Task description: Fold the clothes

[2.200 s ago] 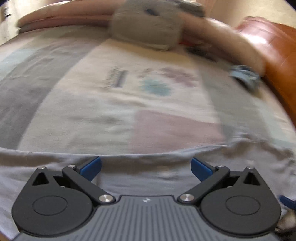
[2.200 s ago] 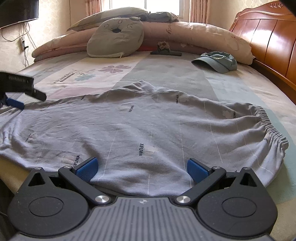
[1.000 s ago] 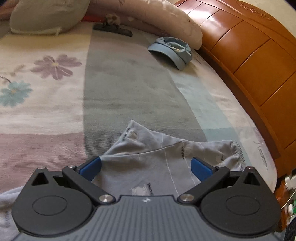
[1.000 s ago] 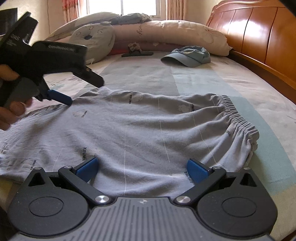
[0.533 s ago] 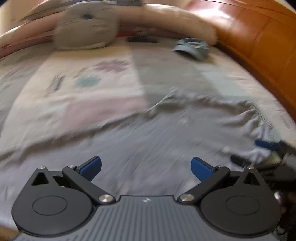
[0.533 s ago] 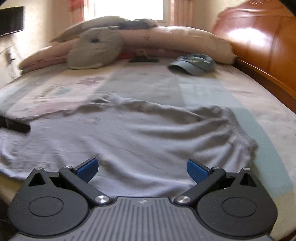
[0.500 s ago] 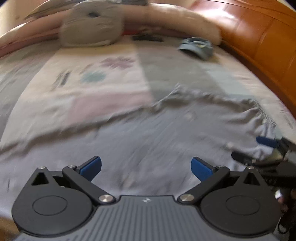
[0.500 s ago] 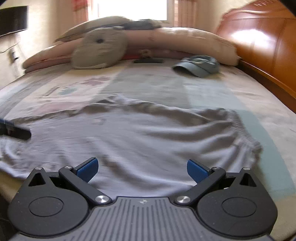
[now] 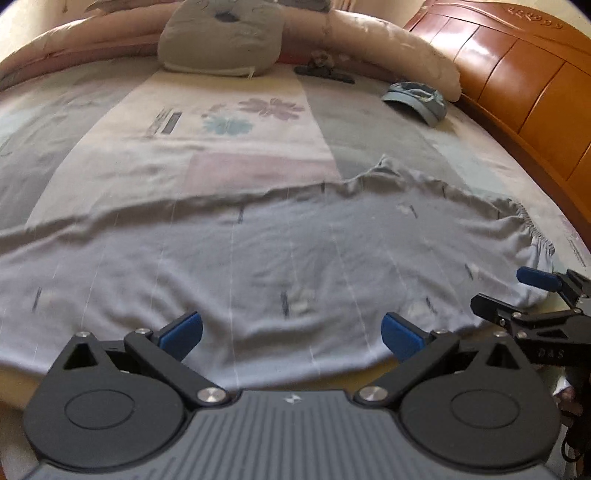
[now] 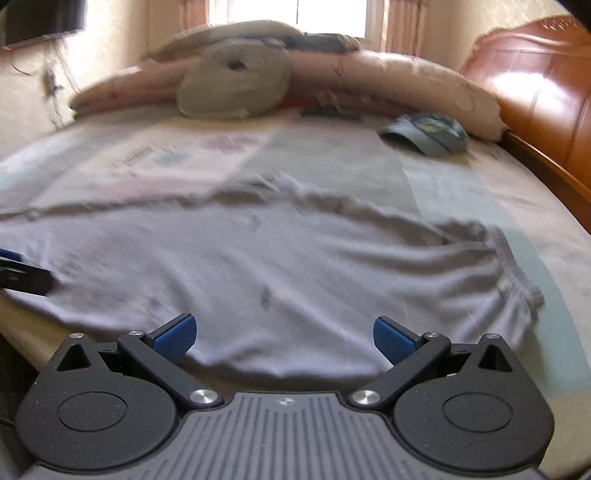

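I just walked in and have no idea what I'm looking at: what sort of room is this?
Most likely a bedroom in a home. Grey trousers lie spread on a bed with a wooden headboard, and pillows sit piled at the far side under a window.

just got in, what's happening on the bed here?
A person holds a gripper in each hand over grey trousers spread flat across the bed. The left gripper and the right gripper both hover open at the near edge, gripping nothing. No fold is made yet. A blue cap lies beyond.
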